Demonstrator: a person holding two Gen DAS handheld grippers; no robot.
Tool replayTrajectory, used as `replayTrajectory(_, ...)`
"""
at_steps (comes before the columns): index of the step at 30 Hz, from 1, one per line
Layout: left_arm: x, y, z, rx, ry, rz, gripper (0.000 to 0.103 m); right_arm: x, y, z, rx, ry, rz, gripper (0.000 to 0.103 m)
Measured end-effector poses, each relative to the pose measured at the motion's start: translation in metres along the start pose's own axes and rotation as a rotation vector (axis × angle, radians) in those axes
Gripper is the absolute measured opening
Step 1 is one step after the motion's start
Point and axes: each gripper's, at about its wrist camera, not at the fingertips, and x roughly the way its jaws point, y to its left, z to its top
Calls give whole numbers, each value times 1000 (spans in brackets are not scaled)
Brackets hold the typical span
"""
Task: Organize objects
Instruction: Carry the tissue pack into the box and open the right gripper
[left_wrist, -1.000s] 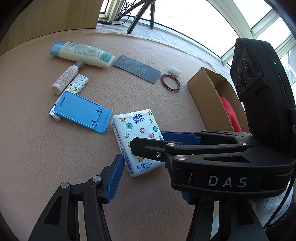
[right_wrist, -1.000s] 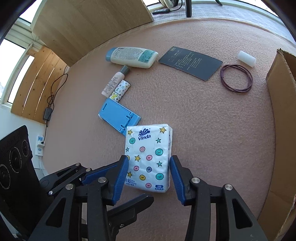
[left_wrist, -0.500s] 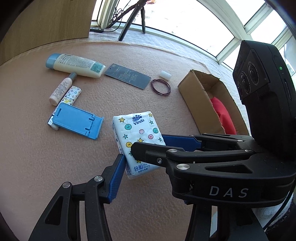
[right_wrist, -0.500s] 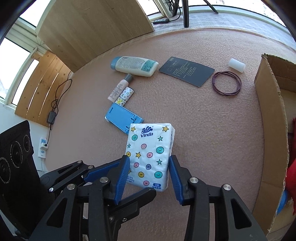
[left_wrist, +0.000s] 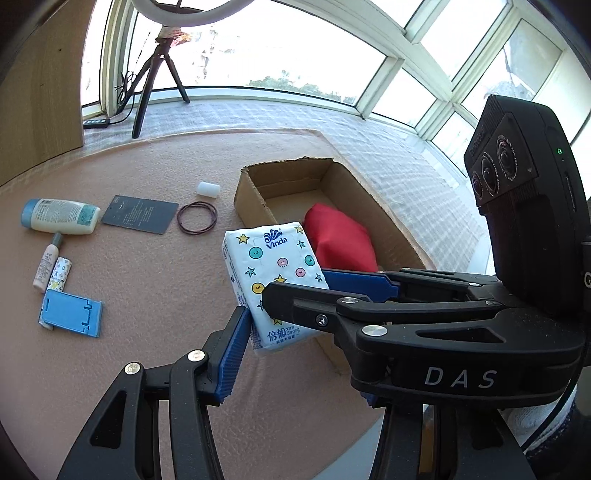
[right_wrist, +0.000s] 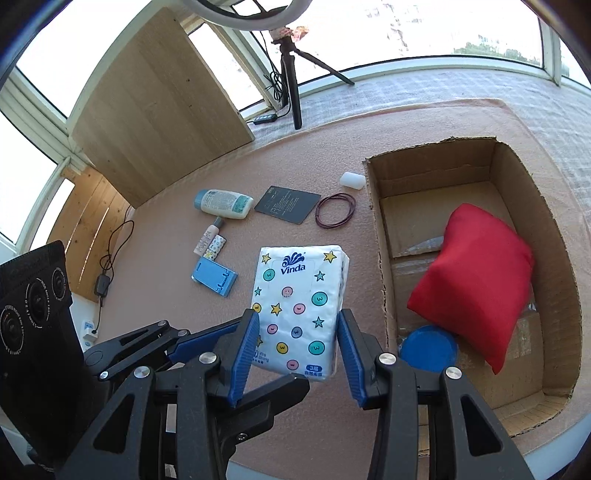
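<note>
On the pink felt-covered tabletop (right_wrist: 280, 435), far left, lie a white lotion bottle with a blue cap (right_wrist: 222, 204) and a flat blue plastic stand (right_wrist: 213, 279). My left tool (right_wrist: 177, 345) is only partly seen, so I cannot tell its state. My right tool (right_wrist: 295, 341) is clenched on the white Vinda tissue pack printed with stars and dots (right_wrist: 300, 308), lifted above the tabletop just left of the open brown cardboard box (right_wrist: 384, 280). Inside the box are a red fabric cushion (right_wrist: 476, 280) and a round blue lid (right_wrist: 428, 350).
</note>
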Motion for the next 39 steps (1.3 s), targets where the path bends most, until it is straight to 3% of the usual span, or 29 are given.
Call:
replayTrajectory(8,34,-62,5,95,41,-66,54,-37,-53,-15,96,-42,-64,40)
replayTrajectory(18,58,-88,5,130,78,-73,57,-48,-80,-24,142,-52,-86,40)
replayTrajectory(21,58,-84,4,115,77,-52,58,-48,-83,-24,152,-61,-102,47)
replayTrajectory(30,30,-51,0,51,42,-3,58,-43,-67,-17,120,-72,-100,49)
replayTrajectory(39,-26,25,-14,-30,-16,39,58,-22,-9,-9,71,-77,-76,54)
